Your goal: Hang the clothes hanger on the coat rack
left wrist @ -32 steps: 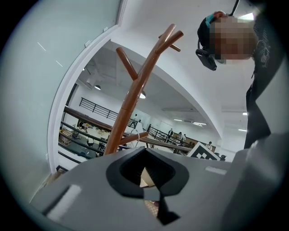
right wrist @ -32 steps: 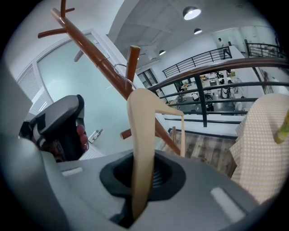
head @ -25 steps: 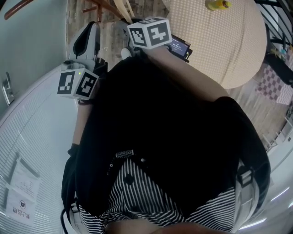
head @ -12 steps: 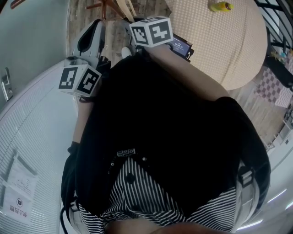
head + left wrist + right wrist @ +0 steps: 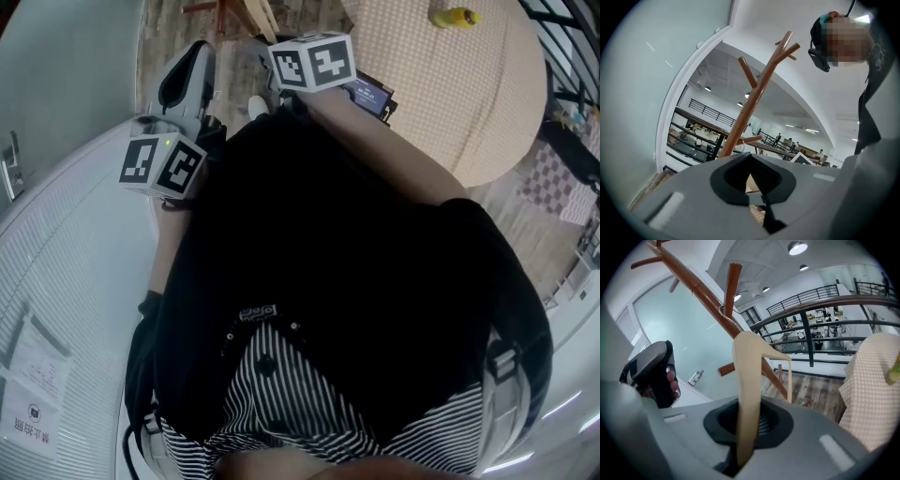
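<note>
right gripper (image 5: 746, 439) pinches upright hanger (image 5: 749, 376); coat rack (image 5: 701, 291) just behind it, upper left; left gripper (image 5: 754, 187) pressed together, empty.

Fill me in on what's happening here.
A person holds a gripper in each hand. The right gripper is shut on a pale wooden hanger, held up in front of the brown coat rack; whether its hook has caught a branch can't be made out. The left gripper is shut and empty, pointing toward the rack.
</note>
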### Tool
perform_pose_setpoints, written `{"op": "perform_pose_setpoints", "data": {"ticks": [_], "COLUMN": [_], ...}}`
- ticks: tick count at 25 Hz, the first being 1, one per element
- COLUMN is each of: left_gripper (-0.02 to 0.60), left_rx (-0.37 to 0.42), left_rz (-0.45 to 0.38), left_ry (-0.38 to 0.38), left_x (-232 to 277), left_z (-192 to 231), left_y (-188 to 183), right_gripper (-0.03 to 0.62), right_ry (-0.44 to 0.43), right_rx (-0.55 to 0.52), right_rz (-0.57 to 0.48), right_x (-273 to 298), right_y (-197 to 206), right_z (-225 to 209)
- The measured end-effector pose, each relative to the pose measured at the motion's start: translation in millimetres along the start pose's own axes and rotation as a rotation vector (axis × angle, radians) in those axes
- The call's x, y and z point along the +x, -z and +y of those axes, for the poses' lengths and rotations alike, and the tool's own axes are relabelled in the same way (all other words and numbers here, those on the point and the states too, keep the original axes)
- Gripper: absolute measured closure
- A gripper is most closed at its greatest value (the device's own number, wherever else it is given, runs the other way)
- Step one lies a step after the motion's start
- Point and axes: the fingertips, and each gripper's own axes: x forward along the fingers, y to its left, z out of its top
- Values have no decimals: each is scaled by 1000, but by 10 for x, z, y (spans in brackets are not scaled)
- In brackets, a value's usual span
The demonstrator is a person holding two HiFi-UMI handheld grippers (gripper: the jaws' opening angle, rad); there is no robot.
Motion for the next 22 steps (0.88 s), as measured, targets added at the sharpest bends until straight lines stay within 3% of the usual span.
{"op": "perform_pose_setpoints", "data": {"ticks": [2,8,16,19,22], "left_gripper": [578,578,578,578,578], "left_rx": [-5,-5,18,28,38], "left_rz": [1,16,43,51,60], "left_ry": [2,41,104,132,162], "left_x": [-13,33,155,202,237], "left_z": [17,-57,-248,-337,-459], "left_y": [6,39,69,59,64], "right_gripper": [572,463,436,387,378], "right_ry": [-9,-35,4,10,14], "right_rx": [-6,-27,-37,-76,-81], "right_rz": [-7,-41,-101,-151,-201], "right_x": [11,-57,-378,-498,-640], "right_y": [-10,-14,-62,-120,-154], "right_z": [31,127,22,34,43]}}
